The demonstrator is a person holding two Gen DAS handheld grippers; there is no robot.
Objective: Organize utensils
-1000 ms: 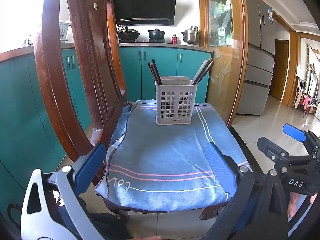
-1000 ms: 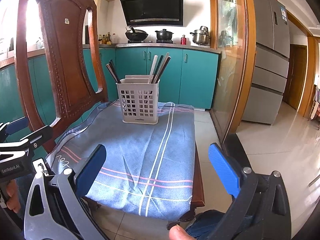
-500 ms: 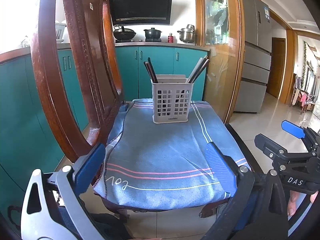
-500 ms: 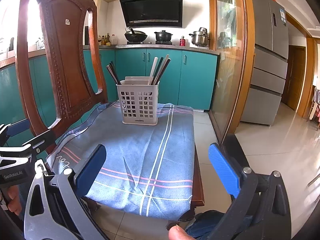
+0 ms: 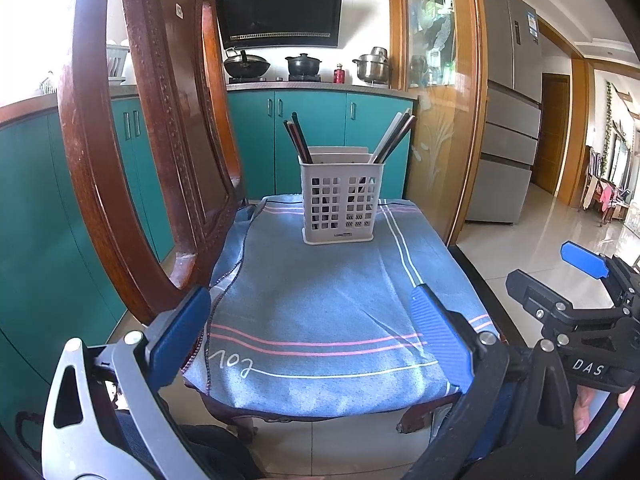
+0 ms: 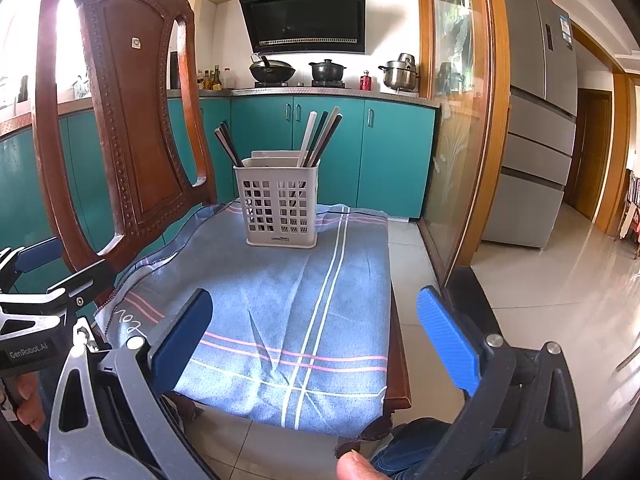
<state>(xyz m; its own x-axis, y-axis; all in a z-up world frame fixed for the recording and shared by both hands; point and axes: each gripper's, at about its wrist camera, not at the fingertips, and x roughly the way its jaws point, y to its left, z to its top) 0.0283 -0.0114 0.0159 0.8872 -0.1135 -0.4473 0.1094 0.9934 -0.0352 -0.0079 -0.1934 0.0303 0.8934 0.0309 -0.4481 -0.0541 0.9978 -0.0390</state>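
— So, what writing can be read?

— "DAS" in white on the black body of the right gripper (image 5: 576,280), seen from the left wrist camera. "GenRobot.AI" is on the left gripper (image 6: 36,264) in the right wrist view. The blue cloth (image 5: 320,300) carries stitched white letters near its front edge, too distorted to read. A small dark label sits at the base of the white utensil basket (image 5: 342,200); its text is too small to tell.

— Where are the utensils?

— Chopsticks stand in the basket, which sits upright at the far end of the cloth on a wooden chair (image 6: 120,120). One dark bundle (image 5: 297,138) leans up and to the left; a mixed pale and dark bundle (image 5: 394,136) leans up and to the right.

— And the grippers?

— Both hang near the front edge of the seat, well apart from the basket, jaws spread wide, holding nothing.
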